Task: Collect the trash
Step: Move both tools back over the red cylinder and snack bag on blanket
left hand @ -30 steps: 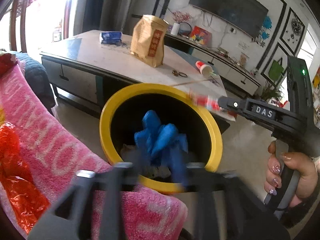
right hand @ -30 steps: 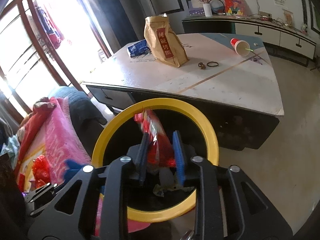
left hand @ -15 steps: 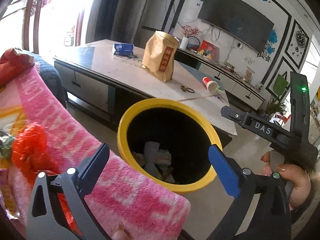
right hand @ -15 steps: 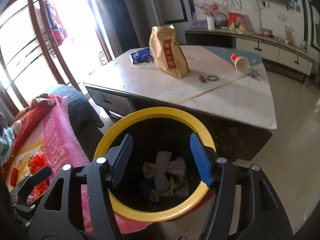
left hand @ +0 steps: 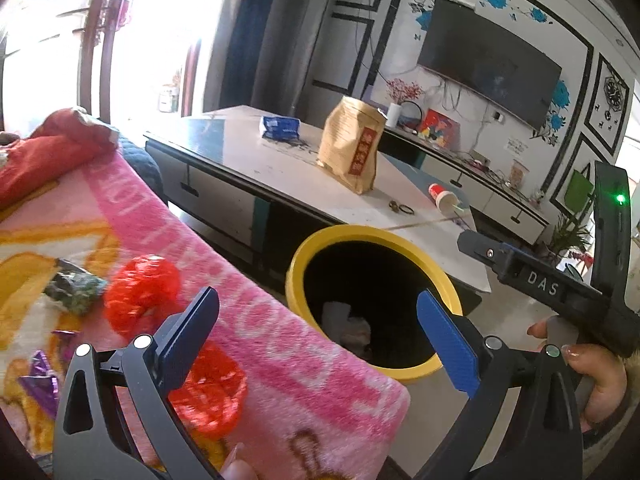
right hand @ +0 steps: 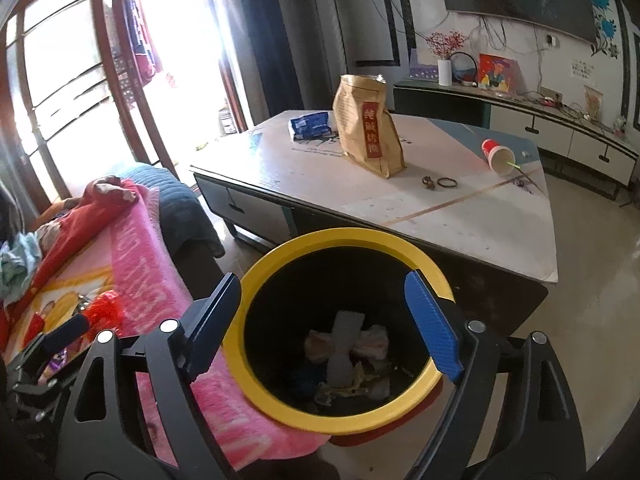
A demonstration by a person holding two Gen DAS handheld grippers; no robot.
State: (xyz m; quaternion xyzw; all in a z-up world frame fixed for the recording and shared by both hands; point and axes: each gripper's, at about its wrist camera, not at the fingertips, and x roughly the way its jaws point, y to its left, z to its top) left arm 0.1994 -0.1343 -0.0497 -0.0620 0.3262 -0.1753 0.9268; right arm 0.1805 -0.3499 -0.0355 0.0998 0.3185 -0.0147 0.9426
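Trash lies in the yellow-rimmed bin on the floor, crumpled wrappers clear only from the right wrist. The left view shows red wrappers on the pink blanket. Both the left gripper and right gripper gape empty. Behind stands a coffee table with a brown paper bag and a tipped cup.
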